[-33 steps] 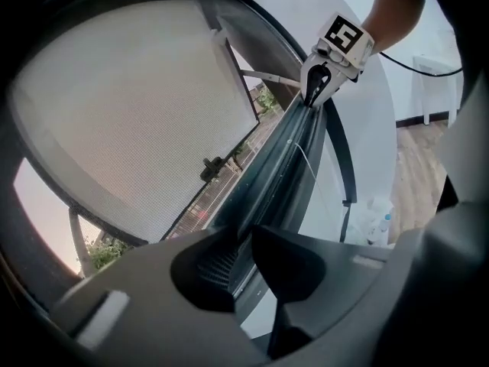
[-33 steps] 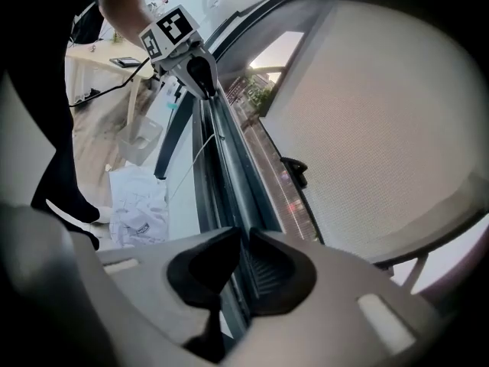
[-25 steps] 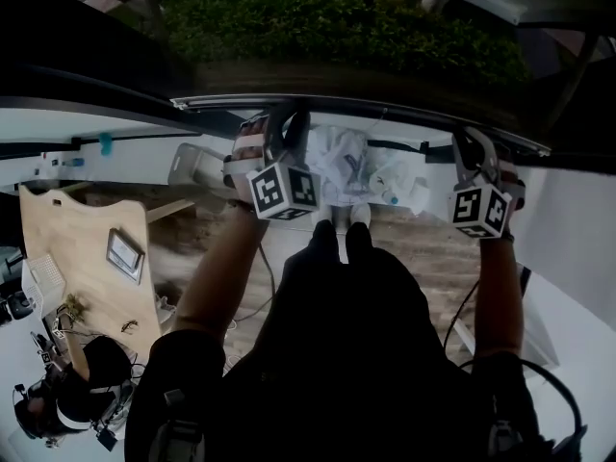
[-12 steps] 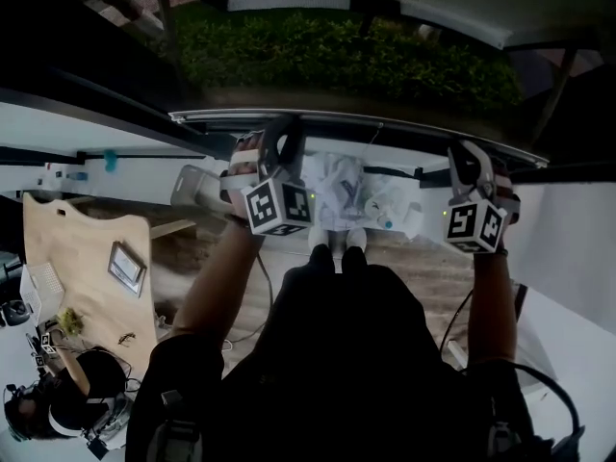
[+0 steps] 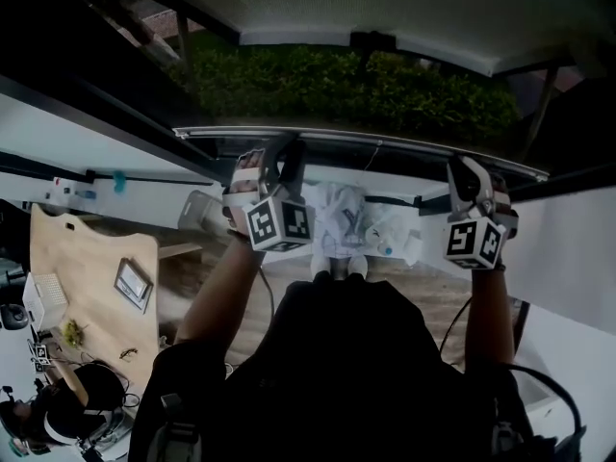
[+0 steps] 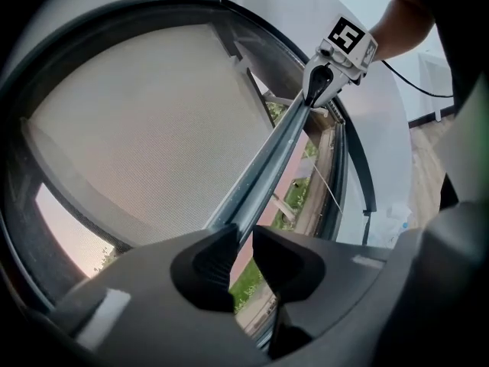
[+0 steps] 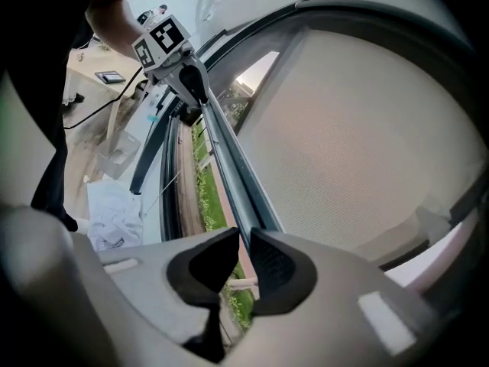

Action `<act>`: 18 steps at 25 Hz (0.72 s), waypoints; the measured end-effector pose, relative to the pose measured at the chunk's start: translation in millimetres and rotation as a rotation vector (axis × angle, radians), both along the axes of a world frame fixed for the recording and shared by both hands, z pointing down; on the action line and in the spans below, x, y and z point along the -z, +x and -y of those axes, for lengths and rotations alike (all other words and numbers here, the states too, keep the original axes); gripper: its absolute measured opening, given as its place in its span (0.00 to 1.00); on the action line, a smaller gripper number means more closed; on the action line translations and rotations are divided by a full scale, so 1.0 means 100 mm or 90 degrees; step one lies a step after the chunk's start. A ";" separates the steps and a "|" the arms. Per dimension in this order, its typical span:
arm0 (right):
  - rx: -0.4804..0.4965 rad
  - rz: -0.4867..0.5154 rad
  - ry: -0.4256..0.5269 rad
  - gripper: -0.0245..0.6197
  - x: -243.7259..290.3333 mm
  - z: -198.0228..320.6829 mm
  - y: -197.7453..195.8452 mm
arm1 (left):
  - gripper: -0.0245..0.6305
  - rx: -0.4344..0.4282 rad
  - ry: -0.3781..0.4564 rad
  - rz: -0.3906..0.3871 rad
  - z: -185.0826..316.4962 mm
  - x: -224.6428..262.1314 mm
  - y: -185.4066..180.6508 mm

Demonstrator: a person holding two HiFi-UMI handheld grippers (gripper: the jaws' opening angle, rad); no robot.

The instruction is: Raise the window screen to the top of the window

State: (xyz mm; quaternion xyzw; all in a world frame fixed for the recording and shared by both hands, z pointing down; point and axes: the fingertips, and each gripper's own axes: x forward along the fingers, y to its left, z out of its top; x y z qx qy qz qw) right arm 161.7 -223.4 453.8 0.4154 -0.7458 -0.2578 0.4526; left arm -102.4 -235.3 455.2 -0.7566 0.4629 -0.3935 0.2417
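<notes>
The window screen's grey bottom bar [image 5: 385, 144] runs across the head view above my raised arms, with hedge showing beyond it. My left gripper [image 5: 279, 162] is shut on the bar near its left end. My right gripper [image 5: 474, 179] is shut on it near its right end. In the left gripper view the jaws [image 6: 243, 252] pinch the bar [image 6: 269, 163], with the pale mesh [image 6: 145, 128] to its left and the right gripper [image 6: 319, 90] at the far end. In the right gripper view the jaws [image 7: 244, 257] clamp the bar [image 7: 229, 163] beside the mesh [image 7: 351, 144]. The left gripper [image 7: 189, 82] shows further along.
Below on the wooden floor lie white bags [image 5: 371, 221] under the window and a grey box [image 5: 200, 215]. A plywood board [image 5: 96, 277] with small items stands at the left. A dark window frame [image 6: 357, 167] and a thin cord run beside the bar. Cables trail near my feet.
Both grippers stay clamped on the bar. The head view has tilted upward, so more pale mesh shows at its top and the bar sits lower in the picture.
</notes>
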 end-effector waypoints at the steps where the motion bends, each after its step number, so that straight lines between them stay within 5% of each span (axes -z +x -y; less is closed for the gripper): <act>1: 0.000 0.001 0.007 0.11 0.05 0.01 0.00 | 0.14 0.000 0.004 0.001 0.01 0.05 0.00; 18: 0.005 0.015 0.045 0.11 0.54 0.04 0.01 | 0.14 -0.009 0.023 -0.003 0.05 0.53 0.00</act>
